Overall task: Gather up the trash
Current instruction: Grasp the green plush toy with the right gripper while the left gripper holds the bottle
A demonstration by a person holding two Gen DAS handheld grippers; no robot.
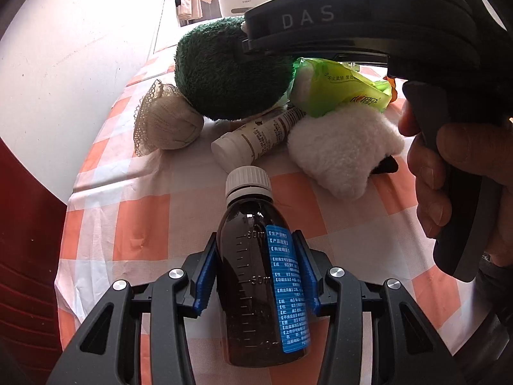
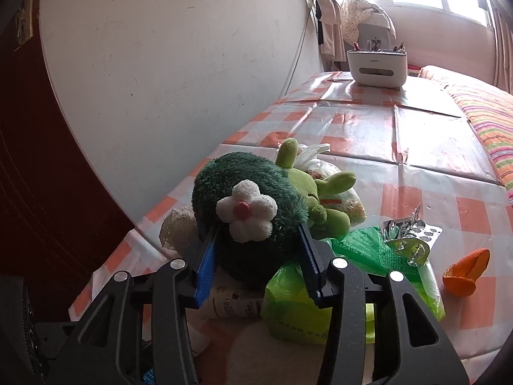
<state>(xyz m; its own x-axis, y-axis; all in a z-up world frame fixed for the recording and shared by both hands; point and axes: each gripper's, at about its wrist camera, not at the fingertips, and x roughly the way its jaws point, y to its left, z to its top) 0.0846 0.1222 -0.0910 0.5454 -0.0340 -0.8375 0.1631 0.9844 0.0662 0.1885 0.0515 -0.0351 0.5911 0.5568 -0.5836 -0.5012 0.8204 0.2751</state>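
My left gripper [image 1: 255,237] is shut on a brown medicine bottle [image 1: 256,288] with a white cap and a blue label, held above the orange-checked tablecloth [image 1: 144,218]. My right gripper [image 2: 256,229] is shut on a dark green plush toy [image 2: 250,176] with a white flower, its blue pads pressing into both sides. Around the toy lie a green tissue pack [image 2: 298,301], a white tube bottle [image 1: 253,141], a crumpled foil blister pack [image 2: 407,234], an orange scrap [image 2: 465,272] and a clear plastic bag [image 2: 320,166]. A hand [image 1: 449,166] grips the right gripper's handle.
A white fluffy toy [image 1: 343,150] and a lace-edged cloth ball [image 1: 170,122] lie beside the pile. The wall [image 2: 160,80] runs along the table's left side, with a dark red door [image 1: 25,224] nearer. A white organizer box [image 2: 376,67] stands at the far end, and striped bedding [image 2: 490,128] lies right.
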